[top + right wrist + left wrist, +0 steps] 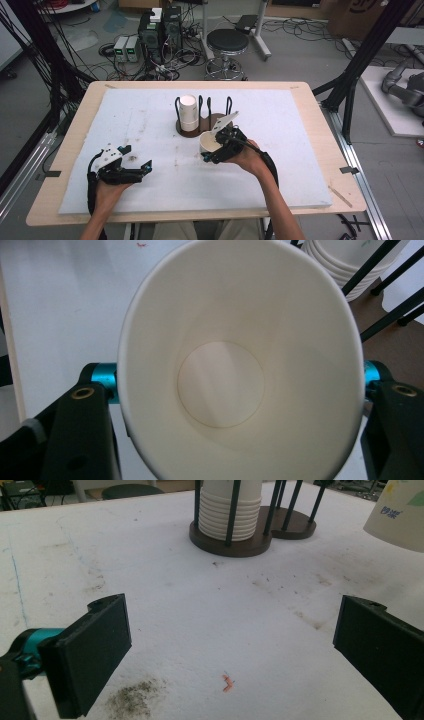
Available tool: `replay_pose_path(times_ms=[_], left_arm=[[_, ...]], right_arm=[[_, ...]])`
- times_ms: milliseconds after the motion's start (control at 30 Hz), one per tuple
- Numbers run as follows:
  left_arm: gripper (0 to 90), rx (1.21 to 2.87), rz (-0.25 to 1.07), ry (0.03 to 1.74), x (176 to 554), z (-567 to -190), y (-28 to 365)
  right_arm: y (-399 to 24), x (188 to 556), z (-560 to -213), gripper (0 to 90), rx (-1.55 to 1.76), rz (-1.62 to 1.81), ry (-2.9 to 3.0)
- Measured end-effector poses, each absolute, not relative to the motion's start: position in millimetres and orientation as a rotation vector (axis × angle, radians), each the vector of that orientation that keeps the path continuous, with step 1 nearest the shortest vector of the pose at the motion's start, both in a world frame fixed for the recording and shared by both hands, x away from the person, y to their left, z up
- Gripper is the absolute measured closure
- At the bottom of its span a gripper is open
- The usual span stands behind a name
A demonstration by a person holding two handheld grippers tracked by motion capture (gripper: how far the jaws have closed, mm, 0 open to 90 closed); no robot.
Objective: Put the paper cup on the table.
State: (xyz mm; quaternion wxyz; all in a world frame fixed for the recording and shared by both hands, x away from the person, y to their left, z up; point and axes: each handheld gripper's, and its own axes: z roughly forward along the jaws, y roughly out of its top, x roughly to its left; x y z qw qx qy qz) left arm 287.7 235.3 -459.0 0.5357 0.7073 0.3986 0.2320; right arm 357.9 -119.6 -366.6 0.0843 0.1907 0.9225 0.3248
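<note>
The paper cup (240, 365) is showing a plain white inside, and its outside (400, 515) is carrying small blue letters. The stacked cups (230, 510) are looking white. The holder base (235, 545) is appearing dark brown, with black rods (232, 510).

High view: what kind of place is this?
Likely a robotics lab: computers in a cable tangle on the floor, black rig frame, a robot arm at right, and a padded table.
</note>
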Motion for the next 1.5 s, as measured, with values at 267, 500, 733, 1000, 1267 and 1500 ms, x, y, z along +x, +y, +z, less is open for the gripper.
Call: replay_pose_path(times_ms=[267, 500, 733, 1000, 1267, 1500], left_arm=[[1.9, 1.681, 0.548, 0.955, 288.3, -459.0, 236.2], [2.0, 1.677, 0.547, 0.954, 288.2, -459.2, 236.5], [1.9, 1.684, 0.552, 0.953, 288.3, -459.1, 236.0], [1.9, 1.678, 0.546, 0.951, 288.1, -459.2, 236.8], [1.9, 1.677, 0.545, 0.951, 288.2, -459.2, 236.6], [1.9, 1.678, 0.544, 0.949, 288.2, -459.3, 236.8]], right_arm=[[-118.7, 357.5, -367.6, 31.5, 0.584, 0.958, 2.757], [-115.3, 359.8, -370.8, 31.4, 0.579, 0.929, 2.763], [-112.6, 361.4, -374.1, 31.5, 0.587, 0.904, 2.769], [-110.2, 364.6, -380.4, 31.5, 0.601, 0.880, 2.778], [-106.1, 366.1, -385.0, 31.4, 0.604, 0.842, 2.788], [-98.2, 366.9, -391.4, 31.4, 0.587, 0.799, 2.802]])
